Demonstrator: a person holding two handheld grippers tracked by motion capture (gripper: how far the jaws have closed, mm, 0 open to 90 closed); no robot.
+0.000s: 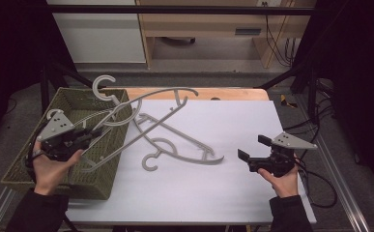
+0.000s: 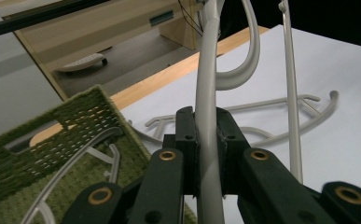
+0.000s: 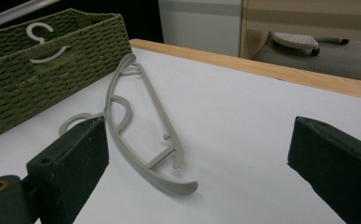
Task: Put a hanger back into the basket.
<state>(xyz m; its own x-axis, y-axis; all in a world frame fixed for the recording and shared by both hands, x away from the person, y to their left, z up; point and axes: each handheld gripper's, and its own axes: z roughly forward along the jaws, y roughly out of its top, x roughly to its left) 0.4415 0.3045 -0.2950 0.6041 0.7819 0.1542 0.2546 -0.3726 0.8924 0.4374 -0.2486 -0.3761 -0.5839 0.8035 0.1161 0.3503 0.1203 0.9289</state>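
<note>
The left gripper (image 1: 92, 134) is pinching a grey hanger (image 1: 141, 104) over the basket (image 1: 73, 101) while the right gripper's (image 1: 252, 148) fingers (image 3: 71, 161) are standing wide above the worktop (image 1: 233, 125)

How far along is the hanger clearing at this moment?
Done: at least one hanger lies in the green basket. In hand: the left gripper is clamped on a grey hanger that reaches from basket to table. Left: another hanger lies flat on the white table; the right gripper is open, holding nothing.
</note>
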